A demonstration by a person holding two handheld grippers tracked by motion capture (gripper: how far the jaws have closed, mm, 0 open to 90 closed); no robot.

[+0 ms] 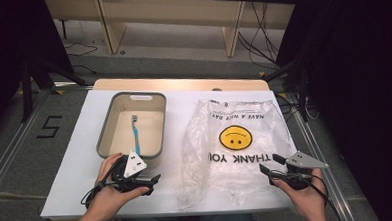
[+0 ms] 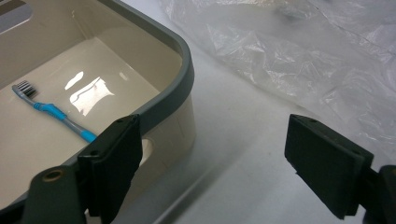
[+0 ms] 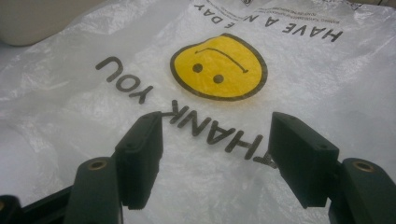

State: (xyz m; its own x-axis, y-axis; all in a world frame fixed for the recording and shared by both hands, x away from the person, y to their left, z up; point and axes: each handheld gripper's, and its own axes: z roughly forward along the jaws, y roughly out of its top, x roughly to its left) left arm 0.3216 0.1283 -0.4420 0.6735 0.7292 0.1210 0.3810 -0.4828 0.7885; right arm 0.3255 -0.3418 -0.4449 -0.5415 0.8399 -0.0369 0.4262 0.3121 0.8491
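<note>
A clear plastic bag [image 1: 235,144] printed with a yellow smiley and "THANK YOU" lies flat on the white table [image 1: 76,161]. Left of it stands a beige bin with a grey rim [image 1: 128,96]; a blue toothbrush [image 1: 135,134] lies inside. My left gripper [image 1: 154,180] rests near the bin's front corner, open with nothing between its fingers; in its own view the bin's corner [image 2: 184,70], the toothbrush [image 2: 56,112] and the bag [image 2: 299,51] show ahead of the left gripper [image 2: 212,163]. My right gripper [image 1: 271,164] is open at the bag's near right edge, and in its own view the right gripper [image 3: 217,154] hovers over the bag's lettering [image 3: 219,135].
The table's front edge [image 1: 163,212] runs just under both hands. Beyond the table are a wooden desk frame [image 1: 180,21] and cables on the floor [image 1: 261,42]. A floor mark reading "5" [image 1: 49,127] lies at the left. Dark stands flank both sides.
</note>
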